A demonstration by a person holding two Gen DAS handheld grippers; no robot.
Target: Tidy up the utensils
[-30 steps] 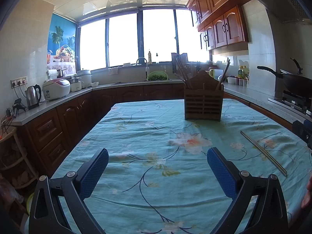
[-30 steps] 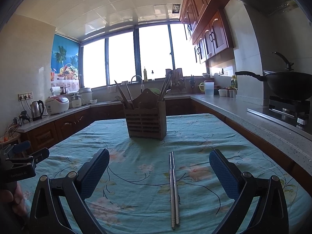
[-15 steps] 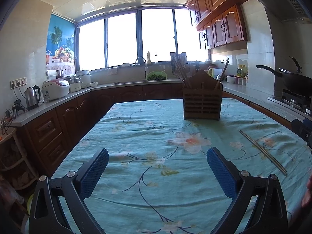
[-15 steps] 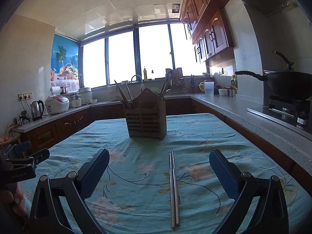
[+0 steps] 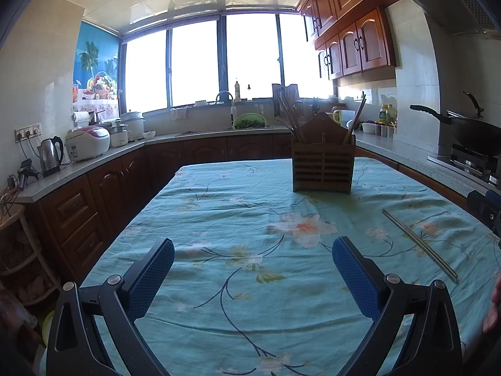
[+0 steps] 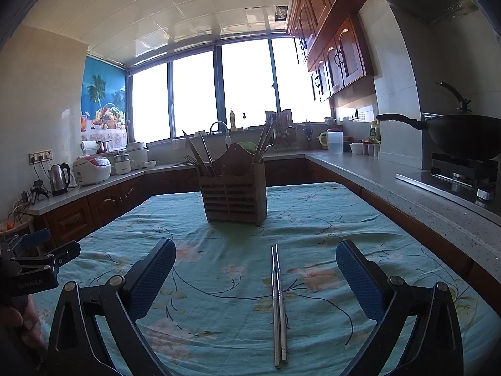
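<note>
A pair of metal chopsticks (image 6: pixel 278 304) lies side by side on the teal floral tablecloth (image 6: pixel 219 282), pointing at a wooden utensil holder (image 6: pixel 234 199) that has several utensils standing in it. My right gripper (image 6: pixel 255 279) hovers open just above the cloth, with the chopsticks between its blue pads and touching neither. In the left wrist view the same chopsticks (image 5: pixel 419 246) lie off to the right and the holder (image 5: pixel 322 169) stands farther back. My left gripper (image 5: pixel 253 275) is open over bare cloth.
Kitchen counters wrap around the table. A black wok (image 6: pixel 463 136) sits on a stove at the right. A kettle (image 5: pixel 50 156) and a rice cooker (image 5: pixel 87 142) stand on the left counter. A hand (image 6: pixel 18 316) holds the left gripper at the left edge.
</note>
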